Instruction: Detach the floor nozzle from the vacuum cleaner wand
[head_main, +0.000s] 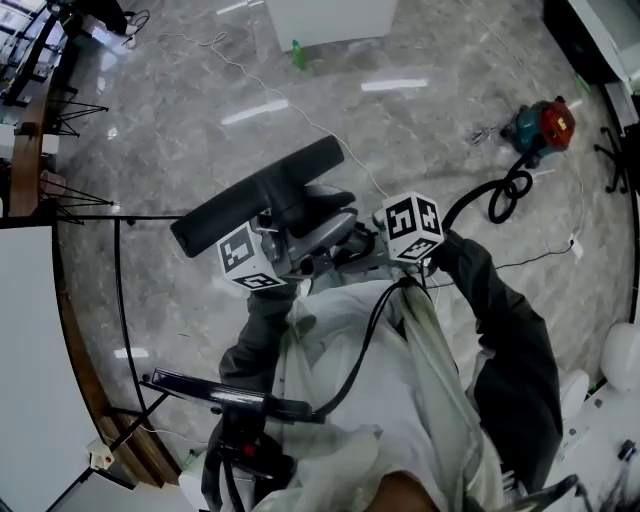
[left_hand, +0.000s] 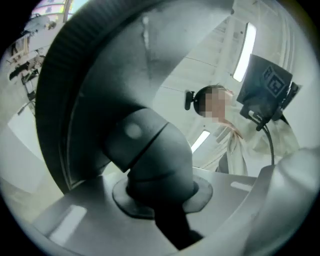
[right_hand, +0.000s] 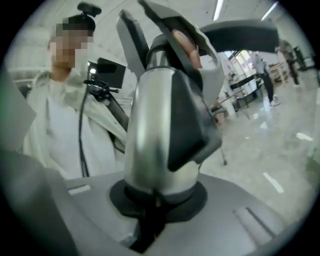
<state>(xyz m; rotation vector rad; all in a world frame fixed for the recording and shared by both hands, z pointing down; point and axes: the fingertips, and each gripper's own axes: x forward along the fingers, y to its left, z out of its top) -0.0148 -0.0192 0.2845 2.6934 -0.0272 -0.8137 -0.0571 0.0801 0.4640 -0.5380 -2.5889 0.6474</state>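
Nozzle (head_main: 262, 195) held over the floor (head_main: 420, 60). Narrow jaws of the left gripper (left_hand: 155, 202) clamp its grey neck (left_hand: 150, 155). Just right of the nozzle, the right gripper (right_hand: 157, 200) clamps the silver wand (right_hand: 155, 130). Canister (head_main: 542, 125) lies well right of the nozzle.

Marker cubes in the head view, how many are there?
2. One marker cube sits at the lower left of the floor nozzle. The other sits to the right of the wand. No others show here.
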